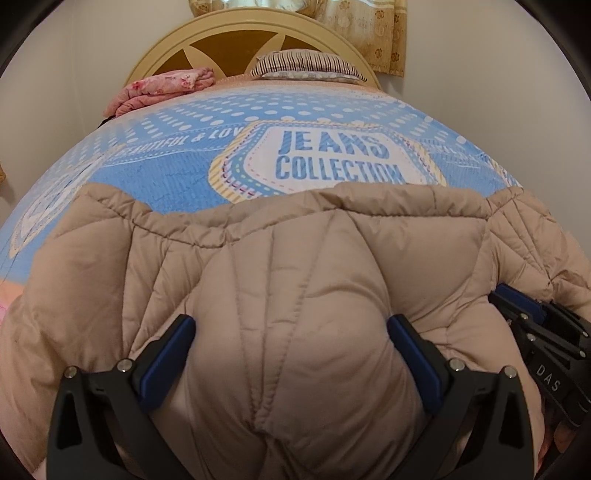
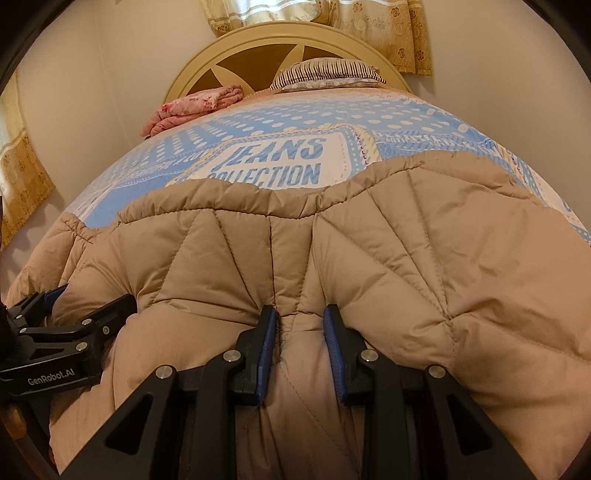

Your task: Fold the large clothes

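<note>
Bed: blue dotted bedspread point(image 1: 177, 173) printed "JEANS COLLECTION", running up to a cream arched headboard point(image 2: 280, 40) under a patterned curtain point(image 2: 388, 33).
Far end: striped pillow point(image 1: 306, 64) and a folded pink floral blanket point(image 1: 162, 88) by the headboard.
Jacket: tan quilted puffer jacket point(image 1: 295, 266) spread across the near part of the bed, its gathered hem towards the printed panel.
Left gripper point(image 1: 291, 332): tilted down over the near edge, blue pads wide apart with a thick bulge of jacket pressed between them, grasping it.
Right gripper point(image 2: 300, 325): also tilted down, just beside the left one, pads close together and pinching a narrow fold of the jacket.
</note>
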`<state>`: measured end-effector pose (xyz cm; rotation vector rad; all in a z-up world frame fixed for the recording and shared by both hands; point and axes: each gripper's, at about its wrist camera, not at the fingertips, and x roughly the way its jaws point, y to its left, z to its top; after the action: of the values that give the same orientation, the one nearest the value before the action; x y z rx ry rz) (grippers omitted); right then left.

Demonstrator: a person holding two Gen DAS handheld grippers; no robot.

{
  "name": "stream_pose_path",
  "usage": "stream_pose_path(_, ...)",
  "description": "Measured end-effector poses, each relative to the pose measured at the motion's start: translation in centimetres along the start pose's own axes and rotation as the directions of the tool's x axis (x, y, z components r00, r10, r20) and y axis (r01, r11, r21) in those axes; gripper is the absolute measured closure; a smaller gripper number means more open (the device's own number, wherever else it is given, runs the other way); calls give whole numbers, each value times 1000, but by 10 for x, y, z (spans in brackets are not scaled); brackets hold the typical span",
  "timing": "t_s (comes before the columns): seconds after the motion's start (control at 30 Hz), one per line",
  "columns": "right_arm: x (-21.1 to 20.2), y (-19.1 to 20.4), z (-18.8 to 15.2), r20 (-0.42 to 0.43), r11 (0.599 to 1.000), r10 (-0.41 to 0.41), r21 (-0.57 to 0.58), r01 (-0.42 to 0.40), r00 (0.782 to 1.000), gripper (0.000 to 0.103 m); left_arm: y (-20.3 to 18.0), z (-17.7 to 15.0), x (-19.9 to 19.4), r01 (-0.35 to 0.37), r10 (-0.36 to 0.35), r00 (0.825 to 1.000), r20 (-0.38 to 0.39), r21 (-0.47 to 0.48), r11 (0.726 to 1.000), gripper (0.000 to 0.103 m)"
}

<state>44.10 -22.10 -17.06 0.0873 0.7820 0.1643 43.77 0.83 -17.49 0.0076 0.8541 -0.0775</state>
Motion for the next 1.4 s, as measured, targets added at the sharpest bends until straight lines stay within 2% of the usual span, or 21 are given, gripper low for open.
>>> stream_pose_path(0.63, 5, 12, -1, -21, 997, -64, -46, 63, 998, 75, 0, -1, 3, -3, 3, 1000, -13, 2, 1000, 0)
stream_pose_path(0.8, -1, 22, 11, -60, 992, -106, -81, 101, 993, 75, 1, -1, 4, -4, 4, 1000, -18, 3, 1000, 0)
stream_pose_path(0.83, -7, 22, 14, -48, 994, -93, -59, 90, 995, 75, 2, -2, 4, 0, 0, 1000, -16, -1, 1000, 0)
stream_pose_path(0.9, -35, 22, 21, 32, 999, -51, 18, 50, 998, 71, 5, -2, 2, 15, -15, 1000, -10, -14, 1000, 0)
stream_pose_path(1.0, -60, 42, 20, 83, 1000, 16, -1, -16, 996, 68, 9, -2, -1, 37, -37, 999, -2, -28, 999, 0)
stream_pose_path(1.07, -56, 56, 12, 52, 999, -9, -53, 11, 999, 67, 21, -2, -13, 77, -75, 997, 21, -68, 995, 0)
stream_pose_path(1.13, -34, 59, -3, -32, 997, -14, -78, 12, 999, 67, 35, -4, -32, 94, -91, 995, 36, -95, 991, 0)
stream_pose_path(1.2, -22, 53, -15, -44, 997, -11, -75, 8, 999, 67, 47, -12, -65, 108, -103, 992, 67, -78, 991, 0)
stream_pose_path(1.3, -11, 59, -20, -44, 992, -52, -117, 46, 998, 67, 67, -29, -118, 85, -78, 989, 128, -45, 995, 0)
stream_pose_path(1.37, -7, 64, -19, -52, 988, -72, -140, 64, 996, 67, 88, -44, -145, 96, -83, 985, 151, -83, 992, 0)
stream_pose_path(1.4, -9, 62, -19, -55, 990, -64, -132, 56, 996, 67, 97, -53, -153, 78, -63, 986, 153, -95, 992, 0)
